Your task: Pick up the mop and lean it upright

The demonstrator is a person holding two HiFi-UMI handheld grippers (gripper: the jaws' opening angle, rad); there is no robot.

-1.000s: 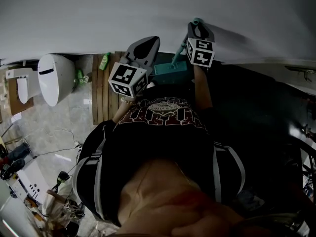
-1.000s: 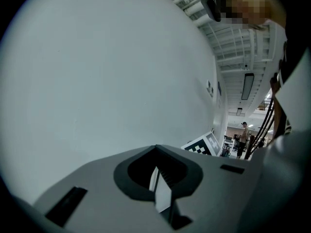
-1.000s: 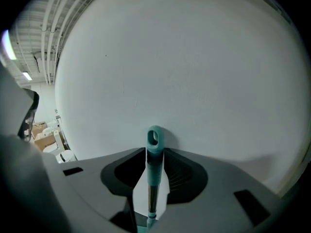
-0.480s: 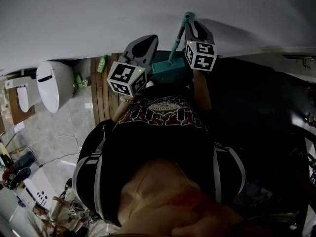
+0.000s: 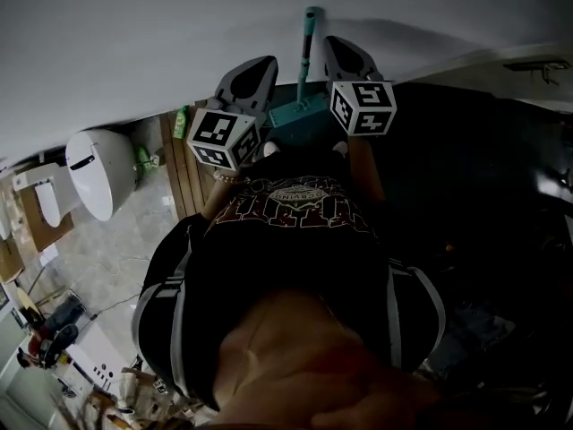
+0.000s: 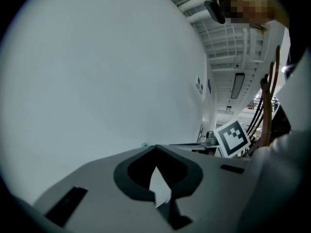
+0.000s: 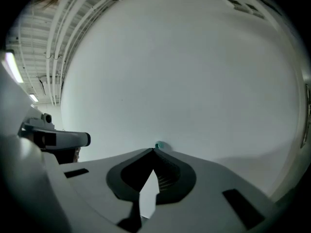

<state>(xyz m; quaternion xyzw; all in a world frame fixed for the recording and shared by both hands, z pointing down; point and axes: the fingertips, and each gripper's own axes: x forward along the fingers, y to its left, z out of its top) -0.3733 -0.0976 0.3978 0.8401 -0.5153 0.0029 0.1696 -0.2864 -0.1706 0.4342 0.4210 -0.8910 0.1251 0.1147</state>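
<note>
The head view is dim and underexposed. The plain pale wall (image 5: 134,43) reads as flat grey, while the person's black printed T-shirt (image 5: 286,267) and the whole right side sink to near black. A soft shadow lies on the wall right of the grey plastic right gripper (image 5: 338,50). Straight lines bow toward the edges. Both gripper views are brighter, with black corners. A long ceiling strip lamp (image 6: 237,85) glows, and the grey plastic left gripper (image 6: 155,148), close to the lens, looks soft.
</note>
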